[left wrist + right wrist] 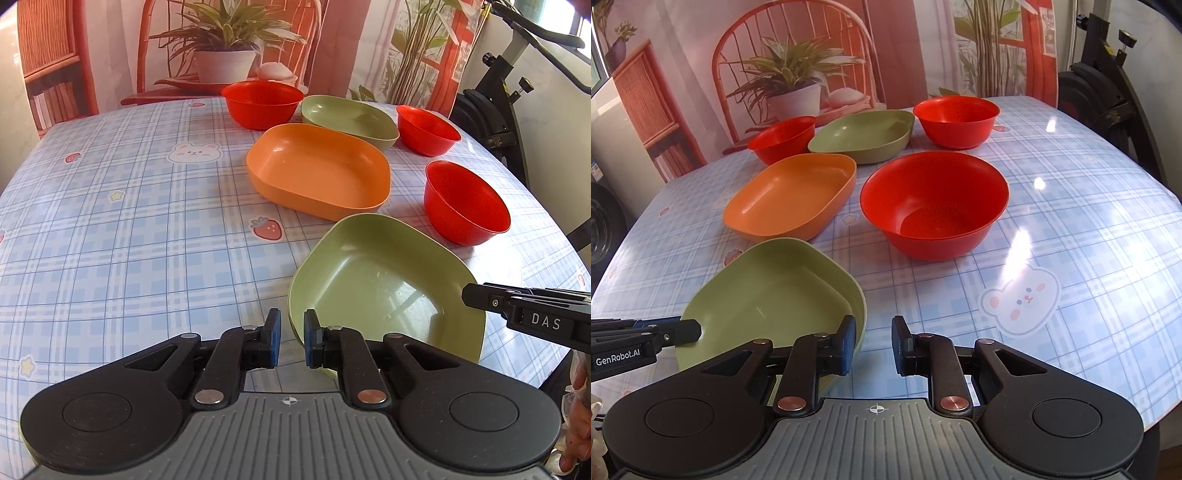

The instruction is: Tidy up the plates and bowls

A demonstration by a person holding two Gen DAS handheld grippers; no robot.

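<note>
Both grippers sit at the near green plate [384, 288]: left gripper [292, 338] clamped on its near-left rim, right gripper [873, 343] pinching the opposite rim. Plate lies between them, tilted. Orange plate [317, 170] just beyond, long axis crosswise.

Open tabletop lying left and right of the dish cluster

Three red bowls [934, 206], an orange dish [792, 197] and two green dishes [775, 299] are crowding the middle; the tabletop [110, 229] flanks are staying bare.

Two close wrist views, shared table [129, 221].
</note>
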